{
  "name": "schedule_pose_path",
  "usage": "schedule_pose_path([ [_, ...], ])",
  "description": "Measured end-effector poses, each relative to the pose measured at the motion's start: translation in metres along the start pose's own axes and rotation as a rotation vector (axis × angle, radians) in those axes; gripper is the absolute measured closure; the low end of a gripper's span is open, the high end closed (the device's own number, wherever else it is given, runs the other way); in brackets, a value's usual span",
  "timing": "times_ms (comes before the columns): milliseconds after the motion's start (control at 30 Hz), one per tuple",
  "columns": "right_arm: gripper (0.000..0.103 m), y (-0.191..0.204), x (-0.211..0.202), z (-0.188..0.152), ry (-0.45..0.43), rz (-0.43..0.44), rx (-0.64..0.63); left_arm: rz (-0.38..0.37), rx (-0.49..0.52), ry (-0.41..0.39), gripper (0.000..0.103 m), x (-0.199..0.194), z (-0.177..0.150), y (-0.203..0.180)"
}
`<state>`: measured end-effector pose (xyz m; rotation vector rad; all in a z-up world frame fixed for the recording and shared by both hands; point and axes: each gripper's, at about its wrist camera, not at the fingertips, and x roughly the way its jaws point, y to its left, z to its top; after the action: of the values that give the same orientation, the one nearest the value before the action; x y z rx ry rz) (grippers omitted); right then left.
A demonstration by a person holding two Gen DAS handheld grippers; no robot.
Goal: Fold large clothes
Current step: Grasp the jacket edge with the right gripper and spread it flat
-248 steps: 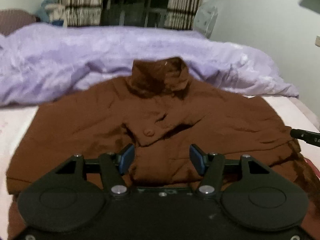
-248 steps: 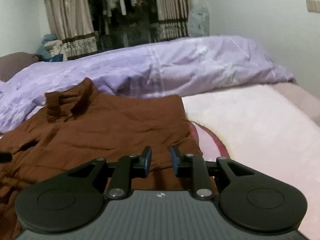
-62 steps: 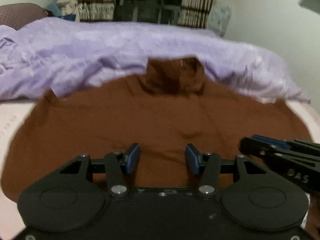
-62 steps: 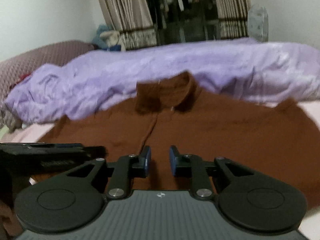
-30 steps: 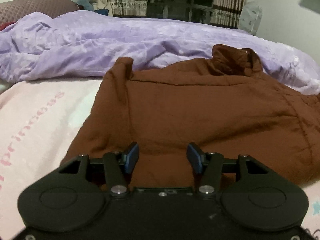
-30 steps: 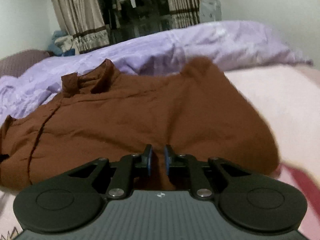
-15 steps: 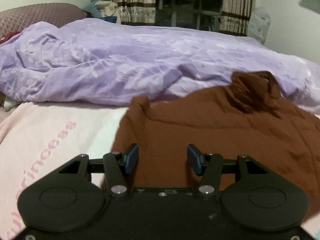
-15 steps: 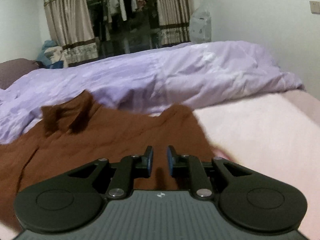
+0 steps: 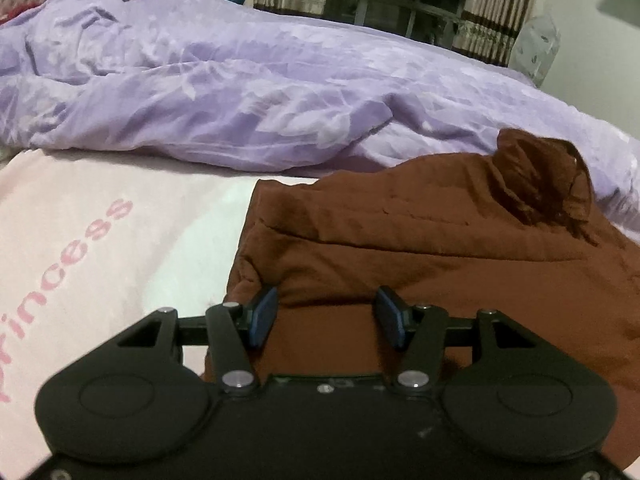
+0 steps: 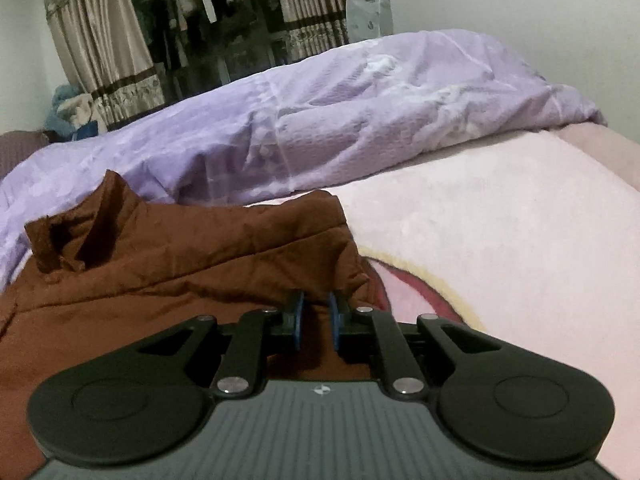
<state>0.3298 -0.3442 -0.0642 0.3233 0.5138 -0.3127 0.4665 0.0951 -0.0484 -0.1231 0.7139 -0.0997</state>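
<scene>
the brown jacket (image 9: 440, 264) lies spread on the pink blanket (image 9: 100, 240) that covers the bed, its stand-up collar (image 9: 536, 184) raised toward the lavender duvet (image 9: 240, 92) bunched along the far side. in the left wrist view the garment fills the middle and right of the frame, its left shoulder edge folded into a soft ridge that ends just above the left gripper (image 9: 326, 316). that gripper is spread wide, blue pads well apart, with brown cloth lying between and under them; the left pad sits right at the jacket's folded edge, but whether it presses the fabric cannot be told. pink lettering reading "princess" (image 9: 68, 272) runs along the blanket to the left of the jacket.

in the right wrist view the jacket (image 10: 160, 280) lies to the left and centre, collar (image 10: 76, 236) standing at the far left, and its right shoulder edge drops down to the right gripper (image 10: 316, 316). this gripper is drawn narrow, only a slim gap left between the pads, and a tuck of brown fabric sits in that gap, so it appears to be pinching the jacket's edge. to its right the pink blanket (image 10: 500, 240) shows a dark red and cream curved print (image 10: 420, 292). behind the duvet (image 10: 360, 120) stand striped curtains (image 10: 100, 52) and a dark window with hanging clothes (image 10: 208, 0), and a pale wall (image 10: 500, 8) rises on the right
</scene>
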Motion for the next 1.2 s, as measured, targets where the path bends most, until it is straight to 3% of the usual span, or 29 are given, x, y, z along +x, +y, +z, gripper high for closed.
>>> schedule_pose_path([
  [167, 0.087, -0.003, -0.046, 0.007, -0.045, 0.005, 0.059, 0.008, 0.042, -0.058, 0.048, -0.044, 0.001, -0.005],
  [367, 0.085, -0.001, -0.098, -0.01, -0.099, -0.003, -0.02, -0.029, 0.015, -0.121, 0.048, -0.102, -0.027, 0.004],
  [700, 0.086, -0.026, -0.076, -0.046, 0.001, -0.068, 0.034, -0.031, 0.009, -0.049, 0.048, -0.081, -0.063, 0.009],
  [933, 0.086, -0.033, -0.075, -0.052, -0.017, -0.041, 0.053, -0.07, -0.025, -0.051, 0.047, -0.075, -0.07, 0.019],
  [1067, 0.081, -0.017, -0.092, -0.043, -0.027, -0.08, 0.037, -0.073, -0.048, -0.086, 0.047, -0.103, -0.064, 0.019],
  [1200, 0.08, 0.025, -0.113, -0.039, -0.088, 0.009, -0.015, -0.056, -0.118, -0.115, 0.043, -0.132, -0.076, 0.022],
])
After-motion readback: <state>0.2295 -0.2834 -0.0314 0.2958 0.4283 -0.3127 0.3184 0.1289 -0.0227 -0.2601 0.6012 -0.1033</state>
